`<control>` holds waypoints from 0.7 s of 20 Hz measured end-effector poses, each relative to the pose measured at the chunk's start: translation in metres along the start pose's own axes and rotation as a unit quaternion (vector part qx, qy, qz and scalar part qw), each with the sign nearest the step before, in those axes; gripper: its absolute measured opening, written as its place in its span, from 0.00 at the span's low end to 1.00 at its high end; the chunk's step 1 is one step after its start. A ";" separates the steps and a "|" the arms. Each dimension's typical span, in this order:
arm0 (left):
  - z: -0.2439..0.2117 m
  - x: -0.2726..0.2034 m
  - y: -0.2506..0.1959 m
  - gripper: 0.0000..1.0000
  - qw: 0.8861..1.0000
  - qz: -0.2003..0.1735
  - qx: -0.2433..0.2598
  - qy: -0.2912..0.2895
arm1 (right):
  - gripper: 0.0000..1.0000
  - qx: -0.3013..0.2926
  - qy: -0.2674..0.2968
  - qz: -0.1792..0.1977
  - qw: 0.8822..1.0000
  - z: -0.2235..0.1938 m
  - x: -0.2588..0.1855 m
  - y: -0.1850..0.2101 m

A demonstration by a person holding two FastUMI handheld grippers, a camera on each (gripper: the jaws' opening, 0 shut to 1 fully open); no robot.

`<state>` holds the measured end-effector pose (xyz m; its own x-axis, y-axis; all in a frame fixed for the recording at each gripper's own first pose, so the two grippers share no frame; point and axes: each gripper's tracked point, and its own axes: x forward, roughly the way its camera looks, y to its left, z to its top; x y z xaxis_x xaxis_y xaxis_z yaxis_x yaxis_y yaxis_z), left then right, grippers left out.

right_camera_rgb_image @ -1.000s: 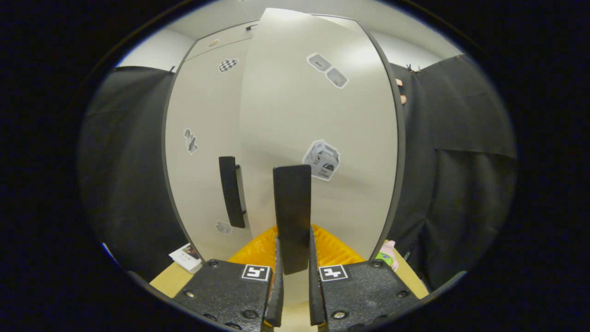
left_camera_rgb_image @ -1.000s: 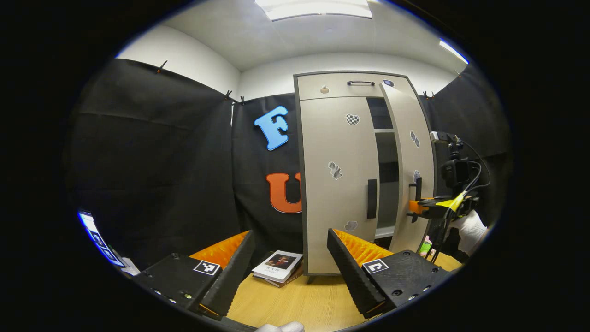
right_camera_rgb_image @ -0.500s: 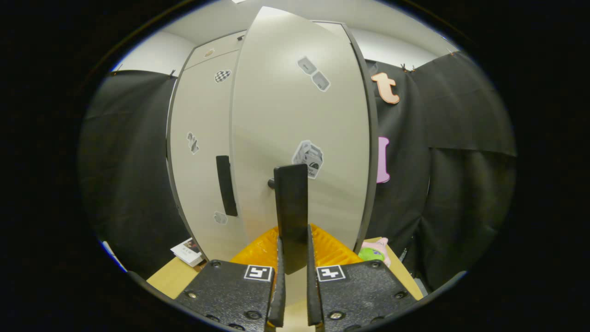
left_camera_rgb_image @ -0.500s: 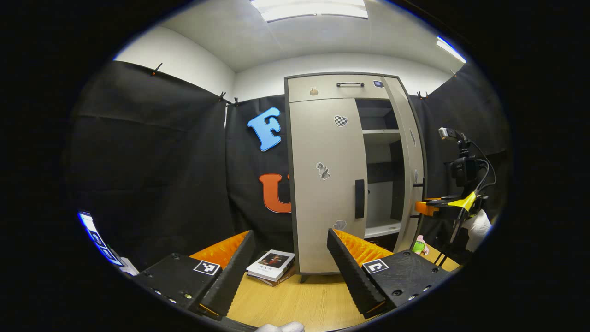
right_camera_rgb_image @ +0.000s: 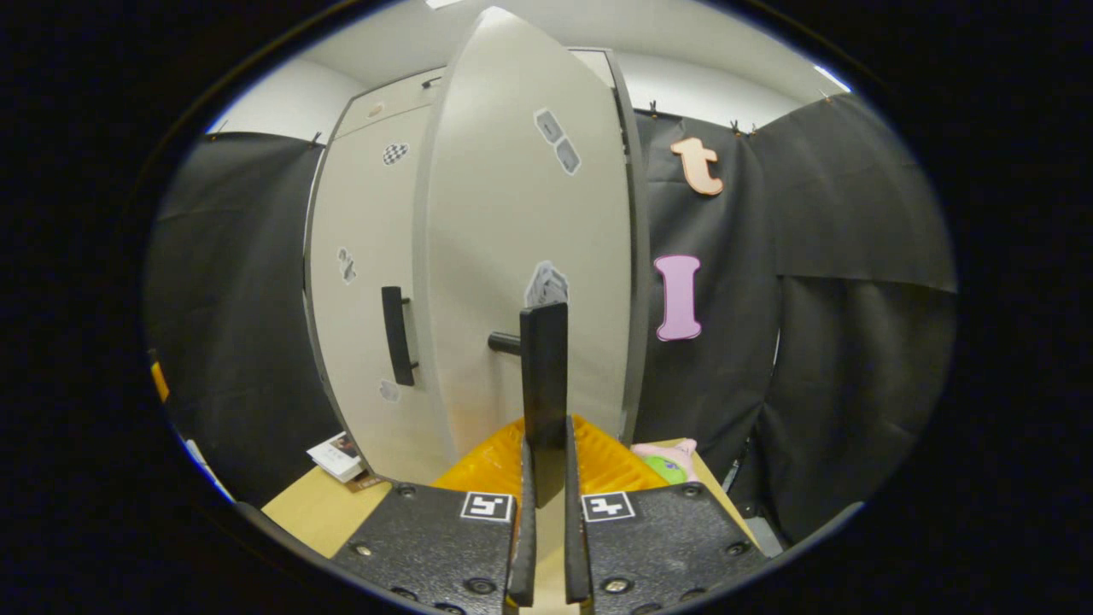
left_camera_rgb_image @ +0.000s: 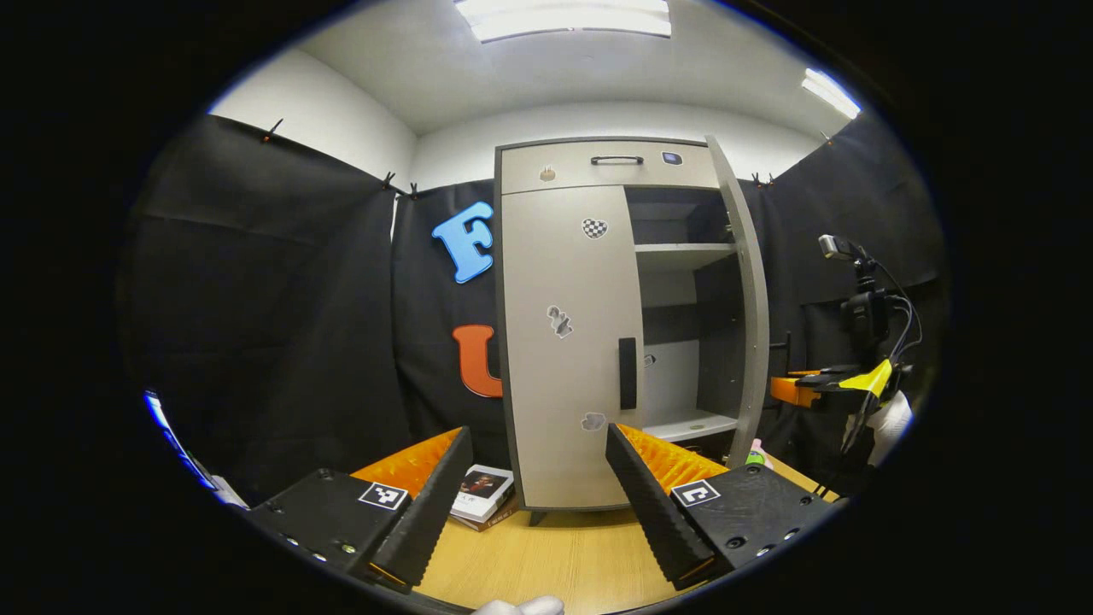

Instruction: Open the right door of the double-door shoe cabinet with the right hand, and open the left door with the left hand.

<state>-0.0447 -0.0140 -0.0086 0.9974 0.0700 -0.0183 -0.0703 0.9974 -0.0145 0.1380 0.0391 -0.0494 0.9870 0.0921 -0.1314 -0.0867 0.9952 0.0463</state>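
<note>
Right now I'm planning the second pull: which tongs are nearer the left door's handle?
Left. The left tongs sit open, short of the left handle, aimed at it. The right tongs are shut on the right handle, farther off.

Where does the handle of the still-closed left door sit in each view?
Left gripper view: the left door handle is right of centre, at the closed door's inner edge, beside the open shelves.
Right gripper view: the same handle is left of centre, left of the swung-out right door.
Shared landmark: the checkered sticker.

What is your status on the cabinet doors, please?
Right gripper shut on right handle, right door swung wide. Left gripper open, left door closed.
</note>
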 end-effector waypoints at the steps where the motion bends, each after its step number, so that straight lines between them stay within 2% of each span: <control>1: 0.001 0.004 -0.003 0.96 1.000 -0.004 -0.002 -0.001 | 0.16 0.006 0.001 0.005 1.000 -0.001 -0.002 -0.002; 4: 0.000 0.008 -0.019 0.96 1.000 -0.020 -0.008 -0.001 | 0.14 0.005 0.002 -0.004 1.000 0.000 -0.005 -0.016; 7: 0.003 0.012 -0.031 0.96 0.999 -0.032 -0.010 -0.003 | 0.10 0.000 -0.001 -0.029 1.000 0.002 -0.005 -0.031; 12: 0.002 0.017 -0.050 0.96 0.999 -0.049 -0.020 -0.001 | 0.05 0.023 -0.007 -0.053 0.998 0.006 -0.003 -0.046; 14: 0.005 0.020 -0.058 0.96 0.999 -0.051 -0.015 0.000 | 0.04 0.034 -0.007 -0.027 0.999 0.005 -0.001 -0.037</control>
<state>-0.0205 -0.0703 -0.0034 0.9994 -0.0327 -0.0147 0.0320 0.9984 -0.0457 0.1414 0.0019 -0.0458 0.9918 0.0375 -0.1225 -0.0244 0.9940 0.1062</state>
